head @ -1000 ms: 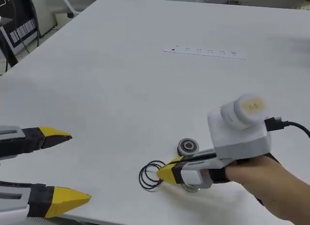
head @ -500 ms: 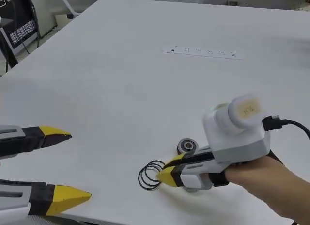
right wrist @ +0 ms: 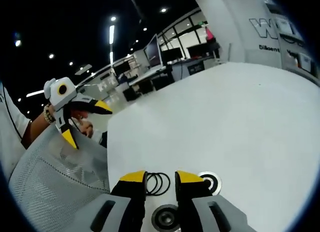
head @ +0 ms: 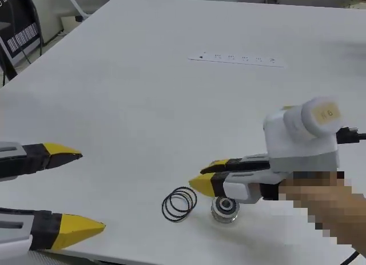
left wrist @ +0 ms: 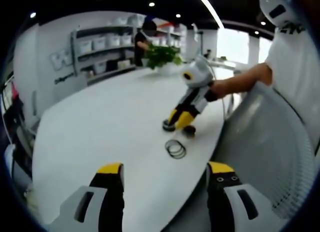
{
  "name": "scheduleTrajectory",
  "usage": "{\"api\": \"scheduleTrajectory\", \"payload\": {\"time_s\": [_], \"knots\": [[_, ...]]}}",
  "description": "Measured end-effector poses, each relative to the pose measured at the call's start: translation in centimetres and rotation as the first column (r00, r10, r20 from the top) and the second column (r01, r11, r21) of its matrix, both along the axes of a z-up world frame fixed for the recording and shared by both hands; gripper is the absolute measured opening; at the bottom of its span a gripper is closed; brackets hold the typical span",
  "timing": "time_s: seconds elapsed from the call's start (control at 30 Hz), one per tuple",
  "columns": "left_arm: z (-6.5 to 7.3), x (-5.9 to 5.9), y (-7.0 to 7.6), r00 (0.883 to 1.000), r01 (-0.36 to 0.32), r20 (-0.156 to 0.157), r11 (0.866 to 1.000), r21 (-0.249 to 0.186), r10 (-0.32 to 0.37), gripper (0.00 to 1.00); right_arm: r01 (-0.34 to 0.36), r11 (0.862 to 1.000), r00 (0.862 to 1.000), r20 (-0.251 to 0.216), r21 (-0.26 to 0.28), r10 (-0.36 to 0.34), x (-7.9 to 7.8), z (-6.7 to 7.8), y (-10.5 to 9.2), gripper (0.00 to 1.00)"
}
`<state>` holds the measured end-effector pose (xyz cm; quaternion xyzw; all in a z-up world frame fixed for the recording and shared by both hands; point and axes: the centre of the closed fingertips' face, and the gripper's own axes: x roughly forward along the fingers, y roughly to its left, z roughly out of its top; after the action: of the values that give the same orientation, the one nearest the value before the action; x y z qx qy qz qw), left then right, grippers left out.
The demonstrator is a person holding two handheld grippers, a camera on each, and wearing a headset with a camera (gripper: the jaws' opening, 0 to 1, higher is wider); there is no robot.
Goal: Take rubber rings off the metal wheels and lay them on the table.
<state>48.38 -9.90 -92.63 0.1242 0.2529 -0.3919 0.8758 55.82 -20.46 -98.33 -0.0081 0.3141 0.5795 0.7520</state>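
White table [head: 171,105], work near its front edge. Left gripper [head: 91,191] well off to one side, jaws spread wide, empty. Right gripper [head: 196,176] low over the work, jaws a little apart, pinching nothing. Rings [head: 179,203] lie loose on the table just ahead of its tips. One wheel [head: 225,208] under it, a second [right wrist: 209,182] just beside.

Both sets built alike. The left tongs [head: 86,191]: 2 pointed jaws w/ yellow tips, black mid sects., grey-white bases w/ dark slots. The right tongs [head: 197,176]: same yellow tips & black backs, on a white plastic body w/ rounded edges. A black cable [head: 350,135] is plugged in at the rear. Person wears a white short-sleeve shirt [left wrist: 292,62] w/ dark lettering up top, and a beaded wristband [right wrist: 47,114] on the left wrist.
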Motion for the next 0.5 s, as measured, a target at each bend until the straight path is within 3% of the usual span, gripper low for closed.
{"api": "scheduleTrajectory", "payload": {"time_s": [0.23, 0.5], "knots": [[1.4, 1.3, -0.8, 0.998, 0.054, 0.035, 0.998, 0.03, -0.055, 0.68, 0.043, 0.998, 0.999, 0.02, 0.038, -0.044, 1.3, 0.9, -0.9, 0.22], [4.2, 4.0, -2.1, 0.987, 0.104, 0.118, 0.993, 0.064, -0.111, 0.69, 0.111, 0.993, 0.993, 0.032, 0.045, -0.113, 2.9, 0.9, -2.8, 0.23]]}}
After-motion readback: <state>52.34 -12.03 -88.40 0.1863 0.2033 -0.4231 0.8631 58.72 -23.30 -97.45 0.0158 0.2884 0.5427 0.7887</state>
